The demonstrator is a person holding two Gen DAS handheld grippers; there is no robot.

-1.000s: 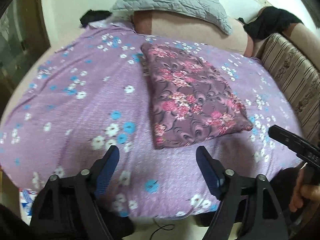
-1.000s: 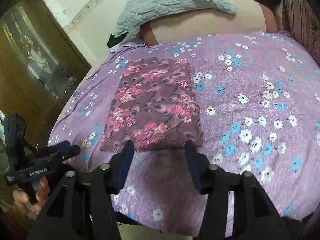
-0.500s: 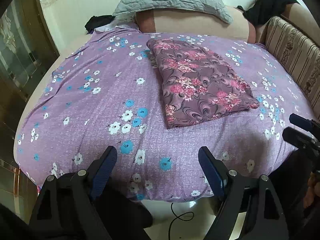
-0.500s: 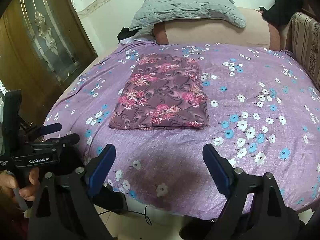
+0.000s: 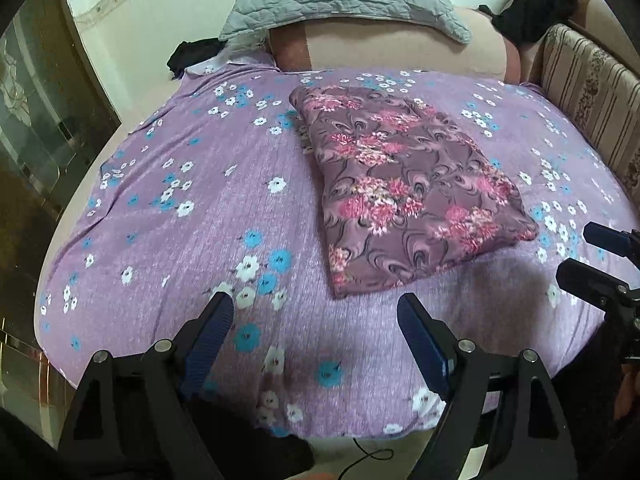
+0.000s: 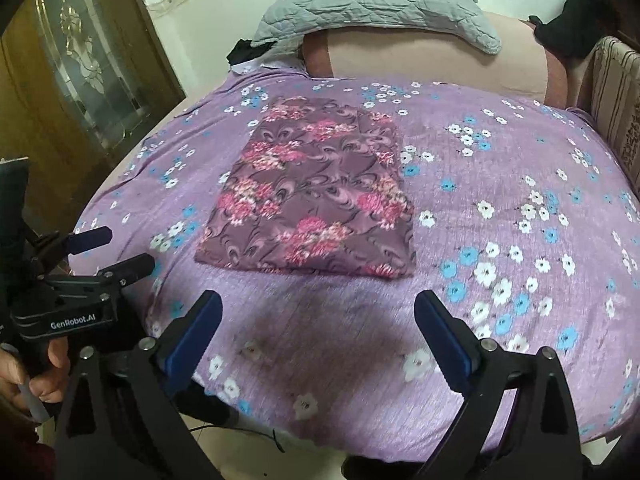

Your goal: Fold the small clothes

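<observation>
You have pulled both claws back from the folded mauve floral cloth (image 5: 404,196), which now lies flat mid-bed on the purple flowered bedsheet (image 5: 192,208), untouched. Your left claw (image 5: 316,344) and right claw (image 6: 318,330) hang wide apart and empty over the near edge. This piece looks finished; a fresh garment likely comes next.
</observation>
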